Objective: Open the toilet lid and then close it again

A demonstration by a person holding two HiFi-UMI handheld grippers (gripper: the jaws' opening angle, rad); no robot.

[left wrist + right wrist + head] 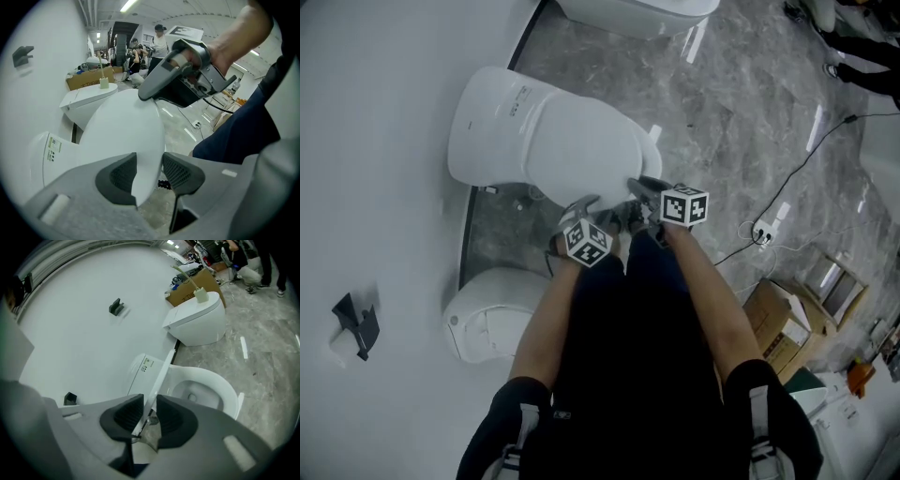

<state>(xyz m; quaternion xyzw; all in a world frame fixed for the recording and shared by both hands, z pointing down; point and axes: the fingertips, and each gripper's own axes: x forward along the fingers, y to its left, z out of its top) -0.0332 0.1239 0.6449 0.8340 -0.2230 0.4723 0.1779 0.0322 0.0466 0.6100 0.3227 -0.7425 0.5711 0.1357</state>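
The white toilet lid [581,141] stands part-raised over its bowl, hinged at the white rear housing [487,117] against the wall. My left gripper [581,203] grips the lid's front edge; in the left gripper view the lid [126,126] fills the gap between the jaws of the left gripper [149,171]. My right gripper [642,187] holds the same edge beside it. In the right gripper view the lid [159,373] runs edge-on between the jaws of the right gripper [149,416], with the seat [220,387] and the open bowl to its right.
A second toilet [487,323] stands at the lower left and a third [637,14] at the top. A black bracket [356,323] is fixed to the wall. A cable and power strip [759,230] and cardboard boxes [778,319] lie on the marble floor at right. People [159,37] stand far behind.
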